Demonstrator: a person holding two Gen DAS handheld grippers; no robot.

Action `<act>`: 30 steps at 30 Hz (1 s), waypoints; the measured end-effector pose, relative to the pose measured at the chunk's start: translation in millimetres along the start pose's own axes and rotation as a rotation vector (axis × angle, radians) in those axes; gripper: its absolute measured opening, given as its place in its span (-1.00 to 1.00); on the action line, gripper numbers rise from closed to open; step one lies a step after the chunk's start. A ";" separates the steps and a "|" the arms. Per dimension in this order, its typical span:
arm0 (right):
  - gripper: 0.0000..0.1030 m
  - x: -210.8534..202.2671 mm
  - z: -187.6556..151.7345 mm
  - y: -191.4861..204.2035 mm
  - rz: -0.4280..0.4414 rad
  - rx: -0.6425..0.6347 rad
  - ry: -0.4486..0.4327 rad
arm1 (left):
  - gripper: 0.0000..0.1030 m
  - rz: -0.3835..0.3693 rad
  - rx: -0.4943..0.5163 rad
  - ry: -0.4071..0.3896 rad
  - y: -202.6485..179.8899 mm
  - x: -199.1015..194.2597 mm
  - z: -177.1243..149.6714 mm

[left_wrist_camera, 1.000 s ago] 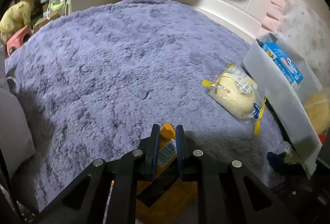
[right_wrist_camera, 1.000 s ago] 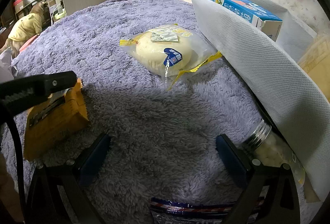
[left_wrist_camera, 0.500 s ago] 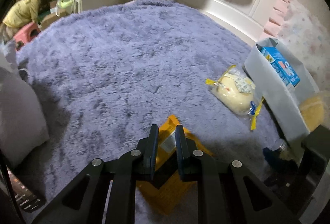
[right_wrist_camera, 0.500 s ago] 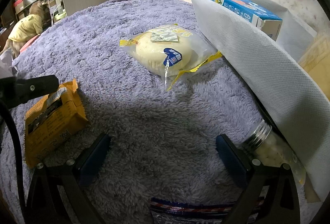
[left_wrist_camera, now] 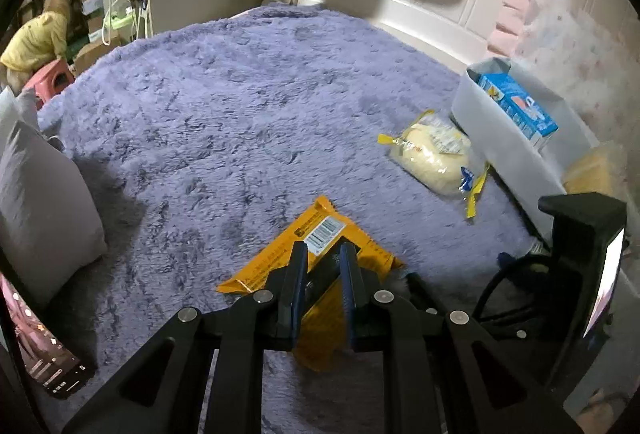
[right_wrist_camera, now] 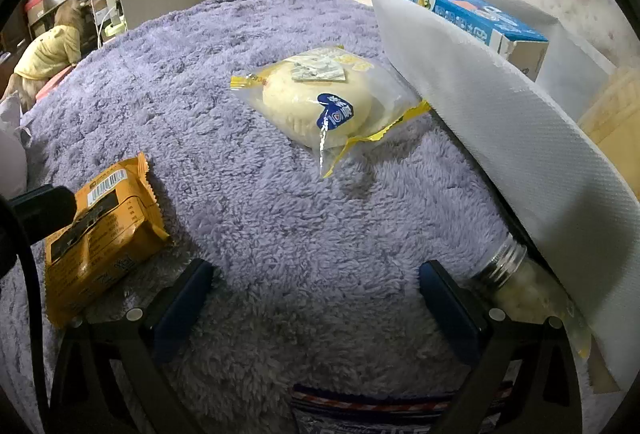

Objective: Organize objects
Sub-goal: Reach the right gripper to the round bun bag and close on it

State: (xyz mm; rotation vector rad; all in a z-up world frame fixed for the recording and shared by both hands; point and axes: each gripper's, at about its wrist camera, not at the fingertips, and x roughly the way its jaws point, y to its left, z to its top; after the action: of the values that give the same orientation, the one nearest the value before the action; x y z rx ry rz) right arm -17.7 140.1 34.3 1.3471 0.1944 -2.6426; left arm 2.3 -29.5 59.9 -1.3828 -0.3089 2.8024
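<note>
An orange snack packet point(left_wrist_camera: 316, 266) lies flat on the purple fluffy blanket point(left_wrist_camera: 224, 106); it also shows in the right wrist view point(right_wrist_camera: 100, 230). My left gripper point(left_wrist_camera: 323, 254) hovers above the packet with its fingers nearly together and a narrow gap between them, holding nothing. A clear-wrapped bun point(right_wrist_camera: 320, 102) lies beside the white fabric bin point(right_wrist_camera: 480, 90), which holds a blue carton point(right_wrist_camera: 476, 14). My right gripper point(right_wrist_camera: 316, 274) is wide open and empty, low over the blanket. A small clear jar point(right_wrist_camera: 516, 282) lies by its right finger.
A grey pillow point(left_wrist_camera: 40, 194) lies at the left edge and a phone point(left_wrist_camera: 48, 366) lies below it. A striped packet point(right_wrist_camera: 360, 406) shows under my right gripper. A dog in a yellow coat point(left_wrist_camera: 36, 38) stands beyond the bed.
My left gripper has let go of the orange packet and risen up and back; the packet now lies flat on the blanket. My right gripper has not moved.
</note>
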 end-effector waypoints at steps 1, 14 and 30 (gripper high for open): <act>1.00 1.0 0.6 -0.5 0.003 0.001 0.001 | -0.71 -0.007 -0.006 0.005 0.6 1.5 0.5; 1.00 9.2 16.1 0.4 0.039 0.061 0.214 | -0.71 -0.088 -0.007 0.020 -2.6 11.1 9.9; 0.58 -3.9 36.1 -5.3 0.112 0.158 0.159 | -0.63 -0.117 -0.164 0.027 23.9 8.6 22.0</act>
State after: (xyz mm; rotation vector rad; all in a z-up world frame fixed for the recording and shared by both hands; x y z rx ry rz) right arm -45.0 138.7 58.8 1.5697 -0.0701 -2.5044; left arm -18.3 -56.0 62.0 -1.3803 -0.6103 2.7143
